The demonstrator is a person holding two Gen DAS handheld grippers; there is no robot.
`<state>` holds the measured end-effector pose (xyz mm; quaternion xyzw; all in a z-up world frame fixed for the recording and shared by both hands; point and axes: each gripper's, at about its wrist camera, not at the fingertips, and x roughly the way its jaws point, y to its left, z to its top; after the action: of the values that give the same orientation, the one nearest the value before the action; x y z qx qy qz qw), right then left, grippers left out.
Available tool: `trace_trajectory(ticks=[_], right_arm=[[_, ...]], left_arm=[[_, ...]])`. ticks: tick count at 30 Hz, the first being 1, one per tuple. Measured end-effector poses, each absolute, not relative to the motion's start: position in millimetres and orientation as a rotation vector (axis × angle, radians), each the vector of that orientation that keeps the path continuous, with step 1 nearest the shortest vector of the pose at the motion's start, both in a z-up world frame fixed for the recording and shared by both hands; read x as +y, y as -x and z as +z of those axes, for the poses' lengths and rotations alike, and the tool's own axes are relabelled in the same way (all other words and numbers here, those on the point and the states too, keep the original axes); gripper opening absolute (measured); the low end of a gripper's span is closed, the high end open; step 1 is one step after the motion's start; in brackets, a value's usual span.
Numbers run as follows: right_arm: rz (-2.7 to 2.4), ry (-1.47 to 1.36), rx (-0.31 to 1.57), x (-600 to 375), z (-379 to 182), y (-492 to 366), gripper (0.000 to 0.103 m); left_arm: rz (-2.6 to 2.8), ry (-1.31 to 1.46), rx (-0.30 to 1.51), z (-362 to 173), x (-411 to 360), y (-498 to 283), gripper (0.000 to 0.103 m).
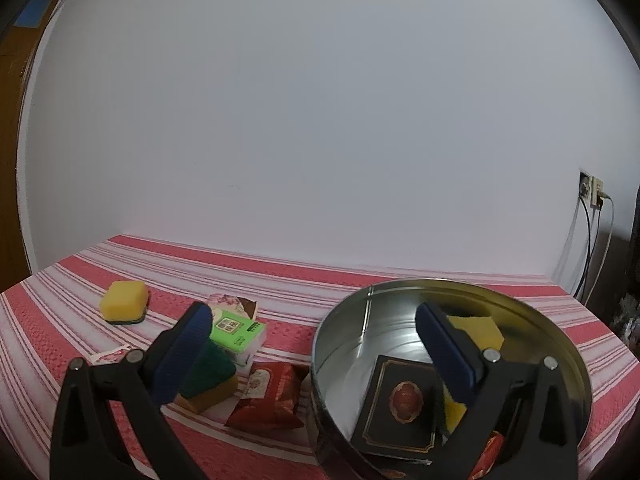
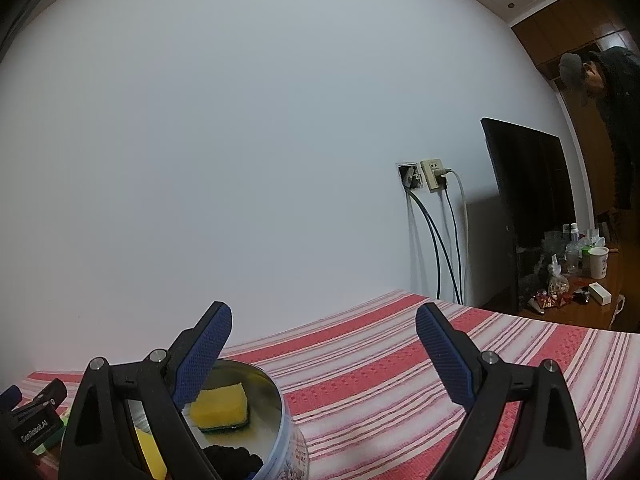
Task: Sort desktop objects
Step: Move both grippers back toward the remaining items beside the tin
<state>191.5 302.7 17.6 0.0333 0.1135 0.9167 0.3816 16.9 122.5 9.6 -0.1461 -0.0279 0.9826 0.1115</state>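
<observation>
Left wrist view: I look slightly down over the bench (image 1: 280, 280) toward the wall, close above the round tin (image 1: 560, 344).
Right wrist view: I look level, low, further right.
Shared: tin (image 2: 280, 396), striped cloth, wall socket.

Round tin (image 1: 344, 344): near rim cut off by the frame's lower edge. Black box (image 1: 394, 404) inside the tin: right corner hidden behind a finger. Yellow sponge (image 1: 476, 326) inside the tin: partly hidden likewise. Green-topped sponge (image 1: 208, 376) left of the tin: partly hidden. Green packet (image 1: 236, 330): print too small to read.
</observation>
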Motion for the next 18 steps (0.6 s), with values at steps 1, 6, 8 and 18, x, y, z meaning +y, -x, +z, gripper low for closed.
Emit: trace_trajectory(ticks=[1,6,8,18], right_arm=[[2.333,-0.086,0.297,302.9,17.2,-192.0,0.095],[2.310,-0.094,0.340,307.7,15.5,-194.1,0.095],[2.300,-0.097,0.351,308.1,14.9,-194.8,0.095],[2.302,-0.040,0.447,307.6,7.9,-195.0,0.095]], left_arm=[[2.884,0.432,-0.082,9.5,122.5,-17.1,0.103],[2.876,0.457,-0.086,8.9,120.2,-16.6,0.103],[2.869,0.469,-0.095,8.7,118.2,-15.9,0.103],[2.864,0.528,-0.128,6.0,103.4,-10.4,0.103]])
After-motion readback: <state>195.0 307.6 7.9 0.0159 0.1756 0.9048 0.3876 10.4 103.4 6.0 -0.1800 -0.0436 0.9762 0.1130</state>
